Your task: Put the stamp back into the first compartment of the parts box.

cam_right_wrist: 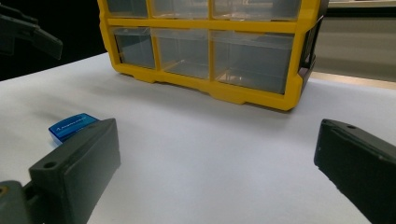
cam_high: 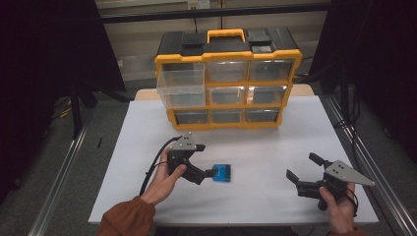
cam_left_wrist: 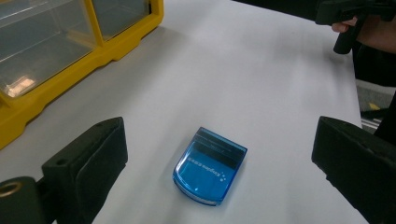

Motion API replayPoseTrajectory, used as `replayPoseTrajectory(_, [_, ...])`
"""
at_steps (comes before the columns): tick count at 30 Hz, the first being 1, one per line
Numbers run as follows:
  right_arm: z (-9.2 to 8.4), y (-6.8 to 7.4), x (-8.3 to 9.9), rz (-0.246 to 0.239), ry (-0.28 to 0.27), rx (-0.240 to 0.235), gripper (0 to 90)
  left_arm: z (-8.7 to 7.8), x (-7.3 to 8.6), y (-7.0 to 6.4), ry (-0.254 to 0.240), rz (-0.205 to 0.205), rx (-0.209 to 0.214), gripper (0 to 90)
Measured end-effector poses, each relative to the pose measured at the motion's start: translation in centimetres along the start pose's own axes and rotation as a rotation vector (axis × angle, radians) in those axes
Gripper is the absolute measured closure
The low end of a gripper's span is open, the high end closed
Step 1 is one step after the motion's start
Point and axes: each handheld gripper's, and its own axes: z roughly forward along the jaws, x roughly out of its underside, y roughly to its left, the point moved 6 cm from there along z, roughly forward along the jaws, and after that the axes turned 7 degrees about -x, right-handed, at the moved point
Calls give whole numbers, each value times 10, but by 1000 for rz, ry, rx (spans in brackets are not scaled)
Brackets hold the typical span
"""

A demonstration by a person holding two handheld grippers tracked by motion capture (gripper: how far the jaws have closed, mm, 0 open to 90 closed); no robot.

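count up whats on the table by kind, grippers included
Blue card reader: 1
Yellow drawer organizer, its top-left drawer pulled out: 1
Handheld grippers: 2, the left gripper open at the reader, the right gripper open over bare table
Total: 4

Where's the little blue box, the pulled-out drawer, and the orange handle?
little blue box [cam_left_wrist: 210,165], left gripper view, middle of its clear blue lid.
pulled-out drawer [cam_high: 181,88], high view, its clear front wall.
orange handle [cam_high: 225,33], high view, top bar of the handle.

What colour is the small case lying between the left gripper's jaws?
Translucent blue, with a darker band and white lettering: the small case shows best in the left gripper view.
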Motion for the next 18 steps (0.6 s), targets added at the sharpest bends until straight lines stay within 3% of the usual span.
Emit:
replayPoseTrajectory(6, [0,1,0,3,-2,4,2,6,-7,6,53,18,30,36])
replayPoseTrajectory(10, [0,1,0,1,0,1,2,19,-3,7,106,51,47,39])
replayPoseTrajectory(14, [1,1,0,-2,1,2,2,31,-3,9,111,35,52,39])
replayPoseTrajectory(18, [0,0,1,-2,4,9,2,42,-8,13,154,55,88,42])
